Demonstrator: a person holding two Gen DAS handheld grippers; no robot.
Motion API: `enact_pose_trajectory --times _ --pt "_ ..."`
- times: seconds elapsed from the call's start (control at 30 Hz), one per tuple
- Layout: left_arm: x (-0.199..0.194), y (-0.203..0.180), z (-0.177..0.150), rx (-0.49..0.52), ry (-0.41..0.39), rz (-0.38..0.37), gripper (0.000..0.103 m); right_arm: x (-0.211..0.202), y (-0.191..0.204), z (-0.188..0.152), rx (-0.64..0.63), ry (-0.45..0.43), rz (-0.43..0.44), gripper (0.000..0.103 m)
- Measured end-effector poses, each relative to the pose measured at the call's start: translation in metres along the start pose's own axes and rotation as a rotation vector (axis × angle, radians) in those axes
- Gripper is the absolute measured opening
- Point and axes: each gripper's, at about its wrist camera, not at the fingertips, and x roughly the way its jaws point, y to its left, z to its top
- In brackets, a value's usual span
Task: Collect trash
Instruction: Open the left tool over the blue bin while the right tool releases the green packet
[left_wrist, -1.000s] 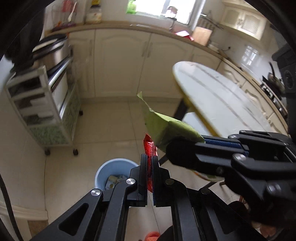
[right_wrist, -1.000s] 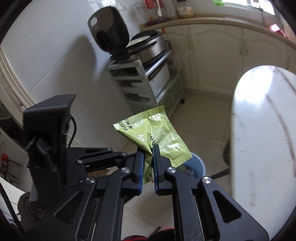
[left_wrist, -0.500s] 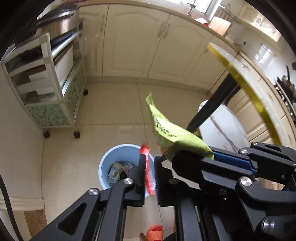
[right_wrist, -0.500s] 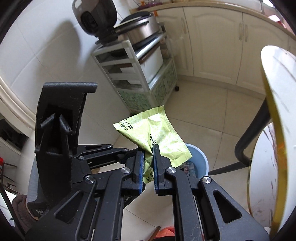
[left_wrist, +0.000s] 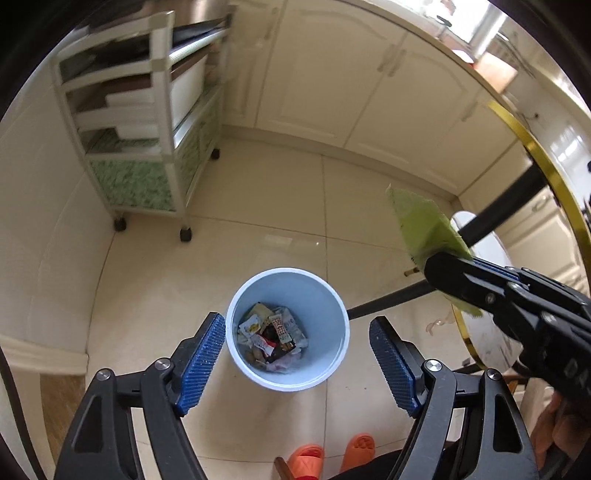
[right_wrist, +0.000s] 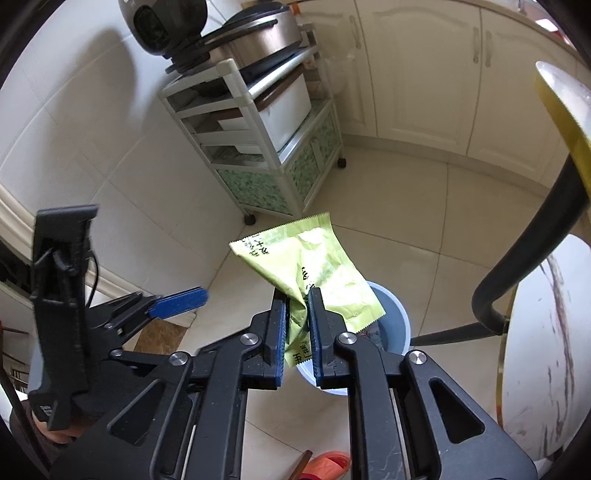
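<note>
A: Left wrist view: left gripper (left_wrist: 297, 363) jaws have just been opening, now wide apart, nothing between them; blue trash bin (left_wrist: 287, 328) at frame centre, wrappers already inside.

B: Right gripper (right_wrist: 296, 326) clamped on the green snack packet (right_wrist: 314, 271) (mid-frame, over the bin's rim).

A: So that packet is what's left to drop.

Black claw (left_wrist: 297, 354) frames, ribbed blue pads (left_wrist: 202, 363), silver screws (left_wrist: 433, 365)
</note>
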Motion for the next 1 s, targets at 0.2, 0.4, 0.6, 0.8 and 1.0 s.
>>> enact_pose_trajectory --times 0.2,0.4,0.6,0.8,1.0 --pt "-0.004 0.009 -0.003 -0.022 0.001 0.017 0.076 0.016 -0.004 0.001 -0.004 0.011 0.001 0.023" --pt "-0.022 0.008 -0.010 -0.032 -0.041 0.025 0.076 0.005 0.005 -0.007 -0.011 -0.002 -0.009 0.043" --pt "-0.064 -0.002 -0.030 -0.040 -0.092 0.045 0.083 -0.029 0.025 -0.014 -0.018 -0.016 -0.043 0.078" --pt "-0.126 -0.023 -0.053 0.004 -0.169 0.073 0.097 -0.082 0.049 -0.027 -0.043 -0.059 -0.030 0.095" --pt "-0.193 -0.055 -0.079 0.051 -0.290 0.065 0.102 -0.155 0.064 -0.044 -0.060 -0.172 -0.040 0.103"
